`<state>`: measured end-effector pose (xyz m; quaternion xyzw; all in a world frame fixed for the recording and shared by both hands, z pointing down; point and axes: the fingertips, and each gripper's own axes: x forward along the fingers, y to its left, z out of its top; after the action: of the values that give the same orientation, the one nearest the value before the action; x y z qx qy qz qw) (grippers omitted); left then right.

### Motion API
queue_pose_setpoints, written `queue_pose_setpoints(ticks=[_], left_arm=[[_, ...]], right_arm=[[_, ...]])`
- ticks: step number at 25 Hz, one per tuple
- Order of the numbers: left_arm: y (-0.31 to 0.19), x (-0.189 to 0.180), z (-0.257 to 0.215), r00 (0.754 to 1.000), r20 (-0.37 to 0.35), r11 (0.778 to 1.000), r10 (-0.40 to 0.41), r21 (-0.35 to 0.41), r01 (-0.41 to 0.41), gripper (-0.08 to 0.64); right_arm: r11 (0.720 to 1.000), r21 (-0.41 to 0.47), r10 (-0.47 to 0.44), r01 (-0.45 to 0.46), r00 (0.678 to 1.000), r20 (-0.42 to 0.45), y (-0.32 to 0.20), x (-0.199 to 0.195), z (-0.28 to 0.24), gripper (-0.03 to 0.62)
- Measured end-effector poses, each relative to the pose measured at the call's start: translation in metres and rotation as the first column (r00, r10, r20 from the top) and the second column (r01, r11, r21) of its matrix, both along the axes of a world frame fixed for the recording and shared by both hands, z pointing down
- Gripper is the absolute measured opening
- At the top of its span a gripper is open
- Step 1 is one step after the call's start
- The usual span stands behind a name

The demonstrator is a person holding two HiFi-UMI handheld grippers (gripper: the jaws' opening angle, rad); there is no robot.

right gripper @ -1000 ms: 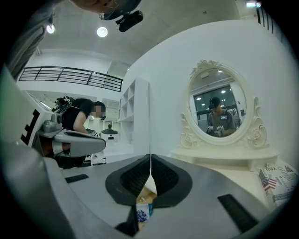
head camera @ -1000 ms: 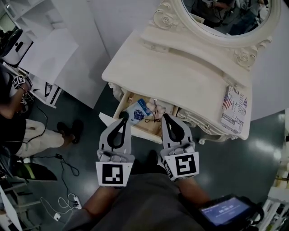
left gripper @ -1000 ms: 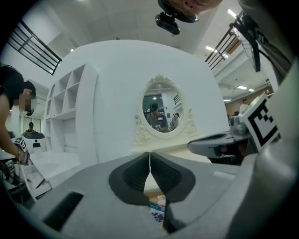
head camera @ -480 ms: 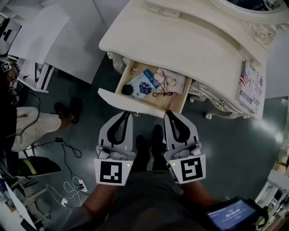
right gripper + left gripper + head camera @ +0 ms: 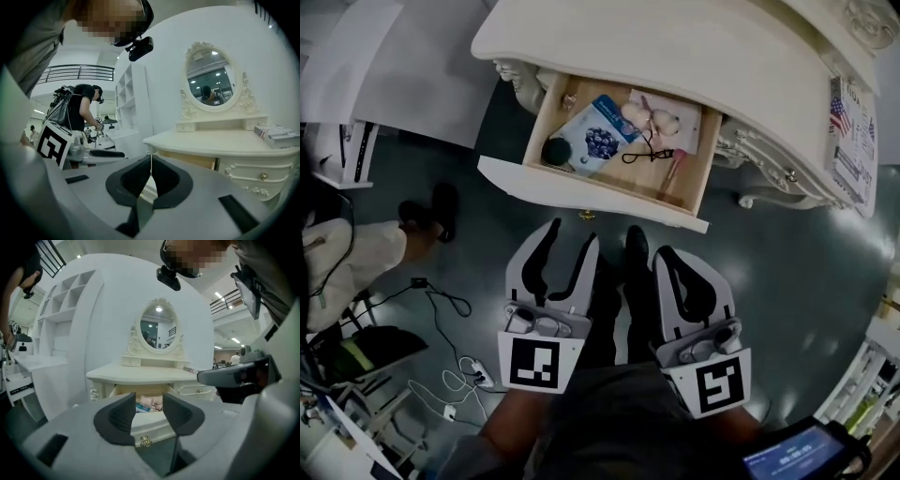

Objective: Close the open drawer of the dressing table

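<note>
The cream dressing table [image 5: 675,56] has its drawer [image 5: 591,192] pulled far out, with a blue packet [image 5: 595,141], a dark round thing and a cord inside. A small brass knob [image 5: 586,216] sits on the drawer's white front. My left gripper [image 5: 571,234] hangs just in front of that knob; its jaws have just been opening and stand open with nothing between them. In the left gripper view the left gripper [image 5: 149,399] frames the drawer front [image 5: 152,425] and the knob [image 5: 146,442]. My right gripper [image 5: 666,253] is shut and empty, level with the drawer's right half. The right gripper [image 5: 150,157] faces the table's side [image 5: 225,138].
A flag-printed book [image 5: 853,141] lies on the tabletop's right end. A seated person [image 5: 347,253] and floor cables [image 5: 441,319] are at the left. My shoes [image 5: 633,253] stand below the drawer. A white shelf unit [image 5: 61,333] stands left of the table.
Both grippers have dropped from over the drawer to in front of its front panel. The left jaws, shut before, now stand apart. The right jaws stay shut.
</note>
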<state>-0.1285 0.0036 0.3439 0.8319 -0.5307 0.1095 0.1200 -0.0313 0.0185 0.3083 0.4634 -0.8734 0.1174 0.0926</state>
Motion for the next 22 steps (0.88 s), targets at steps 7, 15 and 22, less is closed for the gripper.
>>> queue_pose_setpoints(ticks=[7,15,22], left_arm=[[-0.009,-0.008,0.031,1.000,0.006,0.999,0.005,-0.033,-0.005,0.217],[-0.011,-0.012,0.051,1.000,0.002,0.998,-0.009,-0.060,0.009,0.230],[-0.014,-0.019,0.064,1.000,0.003,0.997,-0.015,-0.075,0.015,0.230]], right_arm=[[0.999,-0.022,0.038,-0.038,0.999,0.012,-0.003,0.002,0.014,0.015],[0.999,-0.028,0.031,-0.031,1.000,-0.005,-0.006,0.001,0.028,0.015],[0.999,-0.042,0.027,-0.027,1.000,0.001,-0.006,-0.003,0.036,0.015]])
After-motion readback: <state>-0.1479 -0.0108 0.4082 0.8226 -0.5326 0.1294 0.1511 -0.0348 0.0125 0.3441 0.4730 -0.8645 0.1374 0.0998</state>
